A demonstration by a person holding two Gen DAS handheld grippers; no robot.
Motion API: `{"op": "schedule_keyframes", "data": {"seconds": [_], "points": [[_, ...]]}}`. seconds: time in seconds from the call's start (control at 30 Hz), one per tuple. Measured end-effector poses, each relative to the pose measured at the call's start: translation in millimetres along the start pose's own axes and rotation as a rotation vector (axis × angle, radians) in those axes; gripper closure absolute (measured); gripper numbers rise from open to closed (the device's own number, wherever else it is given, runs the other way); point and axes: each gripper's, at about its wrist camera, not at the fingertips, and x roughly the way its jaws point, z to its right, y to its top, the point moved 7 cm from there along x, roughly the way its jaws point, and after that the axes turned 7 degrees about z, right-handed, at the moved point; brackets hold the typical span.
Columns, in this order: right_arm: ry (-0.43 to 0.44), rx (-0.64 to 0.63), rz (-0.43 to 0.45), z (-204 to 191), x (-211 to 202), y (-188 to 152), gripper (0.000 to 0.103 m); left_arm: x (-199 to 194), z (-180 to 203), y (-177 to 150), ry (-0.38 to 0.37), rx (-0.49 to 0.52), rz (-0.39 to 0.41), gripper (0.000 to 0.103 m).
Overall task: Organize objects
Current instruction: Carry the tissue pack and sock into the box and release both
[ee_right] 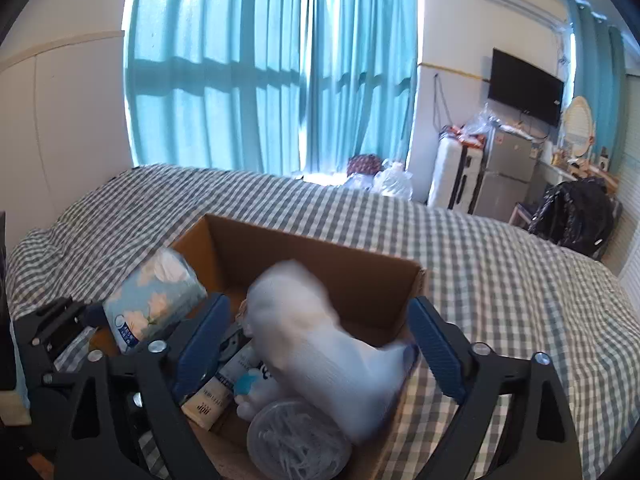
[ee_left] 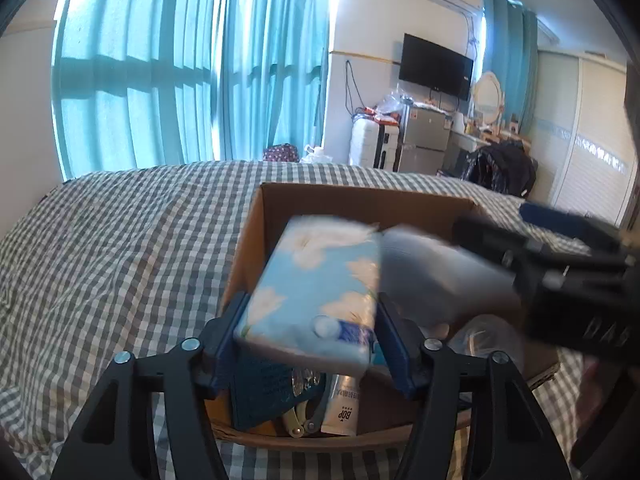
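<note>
Nearest: left tongs (ee_left: 310, 320) pinching tissue pack (ee_left: 316, 288), held over cardboard box (ee_left: 360, 200). Right tongs (ee_right: 320, 332) spread wide, blurred white object (ee_right: 316, 332) between pads, touching neither. Below, inside box: white tube (ee_right: 224, 392), clear round container (ee_right: 296, 440). Box resting on checked bed (ee_right: 500, 280). Beyond: teal curtains (ee_right: 260, 72).

A home bedroom: checked bed (ee_left: 120, 240), teal curtains (ee_left: 180, 60), wall television (ee_left: 436, 65)

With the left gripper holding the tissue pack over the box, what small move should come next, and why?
Probably lower the tissue pack into the cardboard box and open the left gripper: the pack is clamped above the items inside, while the right gripper stands open.
</note>
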Motion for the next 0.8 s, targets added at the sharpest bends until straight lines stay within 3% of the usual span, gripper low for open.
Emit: {"op": "schedule_keyframes", "data": {"seconds": [0.1,0.3,0.5,0.7,0.8], "points": [[0.000,0.030,0.007,3,-10,3,0.010,-4,3,1,0.013,0.014,-0.009,0.025],[-0.021,0.081,-0.023,15,-43,2,0.010,-29,6,9,0.020,0.022,-0.015,0.024],[-0.046,0.088,0.001,20,-104,8,0.010,-74,3,24,0.024,-0.012,0.017,0.016],[-0.081,0.064,0.049,9,-171,15,0.000,-133,9,33,0.050,0.000,0.072,0.013],[-0.096,0.081,0.094,10,-201,22,0.000,-156,12,38,0.067,0.004,0.098,0.012]]}}
